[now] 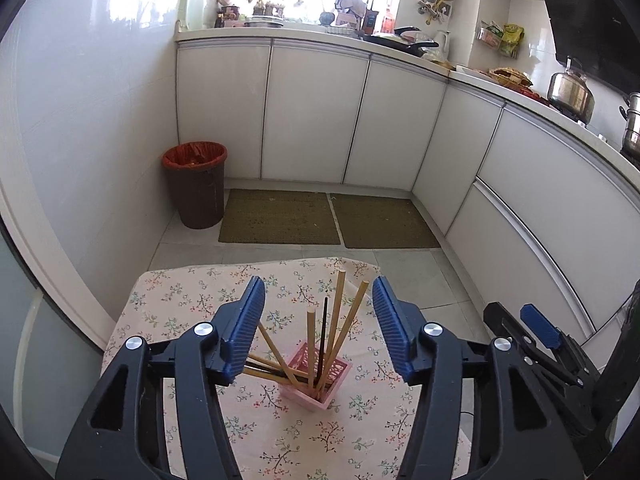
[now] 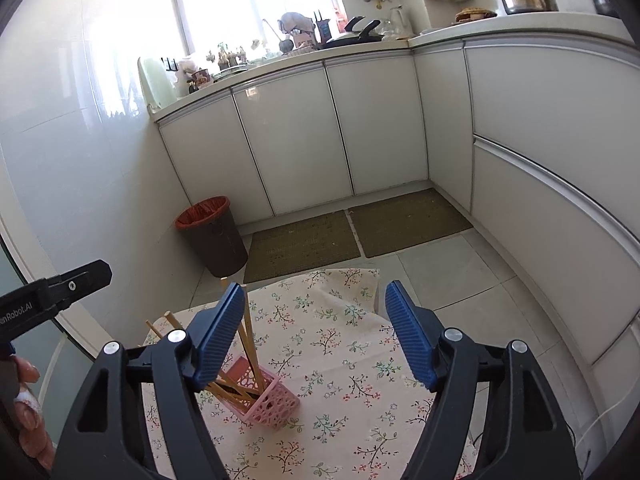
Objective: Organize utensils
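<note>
A pink lattice holder (image 1: pixel 320 380) stands on the small table with the floral cloth (image 1: pixel 180 300). Several wooden chopsticks (image 1: pixel 338 312) and one black one (image 1: pixel 323 336) stand in it, leaning apart. My left gripper (image 1: pixel 318 328) is open and empty, raised above and in front of the holder. My right gripper (image 2: pixel 314 340) is open and empty, to the right of the holder (image 2: pixel 272 400), whose chopsticks (image 2: pixel 250 344) show beside its left finger. The right gripper's finger shows at the right of the left wrist view (image 1: pixel 540 328).
White kitchen cabinets (image 1: pixel 316 112) run along the back and right. A brown bin with a red liner (image 1: pixel 196 188) stands in the corner, with two floor mats (image 1: pixel 328 218) beside it. The counter holds pans and a kettle (image 1: pixel 570 90).
</note>
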`<state>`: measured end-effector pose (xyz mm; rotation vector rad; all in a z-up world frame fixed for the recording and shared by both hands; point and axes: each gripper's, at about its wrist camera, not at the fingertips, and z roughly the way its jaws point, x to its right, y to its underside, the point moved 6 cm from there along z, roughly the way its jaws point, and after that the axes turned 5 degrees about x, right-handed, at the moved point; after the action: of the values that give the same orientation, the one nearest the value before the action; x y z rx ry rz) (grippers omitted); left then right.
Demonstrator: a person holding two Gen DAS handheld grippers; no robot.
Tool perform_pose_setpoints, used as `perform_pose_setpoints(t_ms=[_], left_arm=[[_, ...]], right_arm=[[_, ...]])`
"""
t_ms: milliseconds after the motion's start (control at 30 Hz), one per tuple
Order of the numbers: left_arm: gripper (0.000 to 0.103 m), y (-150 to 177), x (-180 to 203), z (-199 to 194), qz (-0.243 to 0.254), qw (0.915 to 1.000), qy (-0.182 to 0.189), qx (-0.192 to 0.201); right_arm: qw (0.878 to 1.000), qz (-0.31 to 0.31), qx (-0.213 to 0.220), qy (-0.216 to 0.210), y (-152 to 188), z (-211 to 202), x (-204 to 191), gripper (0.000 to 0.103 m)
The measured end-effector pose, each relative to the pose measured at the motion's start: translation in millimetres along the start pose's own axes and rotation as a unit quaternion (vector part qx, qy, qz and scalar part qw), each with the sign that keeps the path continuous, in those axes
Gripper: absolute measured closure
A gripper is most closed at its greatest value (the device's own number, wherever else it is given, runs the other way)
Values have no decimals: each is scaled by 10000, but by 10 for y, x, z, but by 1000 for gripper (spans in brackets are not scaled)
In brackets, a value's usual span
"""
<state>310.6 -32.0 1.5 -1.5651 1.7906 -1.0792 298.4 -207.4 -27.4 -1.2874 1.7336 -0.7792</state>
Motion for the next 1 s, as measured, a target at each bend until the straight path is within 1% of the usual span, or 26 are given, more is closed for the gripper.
perform_pose_setpoints(t_ms=[33, 67, 100, 167, 267, 333, 433, 500, 567, 633, 700, 800, 833, 900, 1000], left_arm=[[42, 7, 8, -33, 17, 10000, -43, 47], [37, 22, 20, -84, 36, 9999, -95, 110], [34, 29, 27, -121, 48, 9998, -144, 160], [28, 60, 37, -214, 54, 9994, -237, 253], [22, 112, 71, -349, 52, 9989, -327, 324], [15, 152, 90, -457, 68, 9984, -417, 382], [7, 196, 107, -636, 115, 9973, -527, 506], [7, 245, 134, -763, 190, 9962, -613, 584], [7, 318, 160, -860, 296, 9945, -784, 634], [7, 444, 177, -968, 395, 9920, -987, 674], [7, 630, 178, -1049, 353, 9927, -1037, 503], [7, 874, 158, -1103, 81, 9967, -808, 60], [7, 952, 142, -1137, 12, 9968, -803, -49], [7, 1051, 95, -1248, -130, 9957, -914, -49], [7, 1122, 72, -1418, -132, 9944, -1045, 30]], right_arm=[[10000, 33, 57, 6, -7, -63, -18, 21], [9999, 53, 124, 23, -21, -126, -33, 19], [9998, 47, 192, 62, -34, -195, -45, 17], [9992, 4, 344, 187, -57, -335, -58, 10], [9982, -67, 480, 365, -75, -550, -55, 7], [9977, -100, 414, 519, -60, -667, -31, 7], [9968, -142, 265, 737, 5, -838, 7, 7], [9957, -161, 247, 878, 62, -962, 41, 7], [9943, -188, 240, 1026, 135, -1092, 75, 7], [9943, -197, 164, 1037, 228, -1212, 96, 7], [9940, -213, 8, 1075, 353, -1318, 113, 7], [9941, -119, -73, 1073, 549, -1521, 143, 7], [9941, -109, -101, 1078, 608, -1585, 150, 7], [9941, -90, -205, 1062, 713, -1671, 151, 7], [9931, -125, -312, 1128, 829, -1787, 177, 7]])
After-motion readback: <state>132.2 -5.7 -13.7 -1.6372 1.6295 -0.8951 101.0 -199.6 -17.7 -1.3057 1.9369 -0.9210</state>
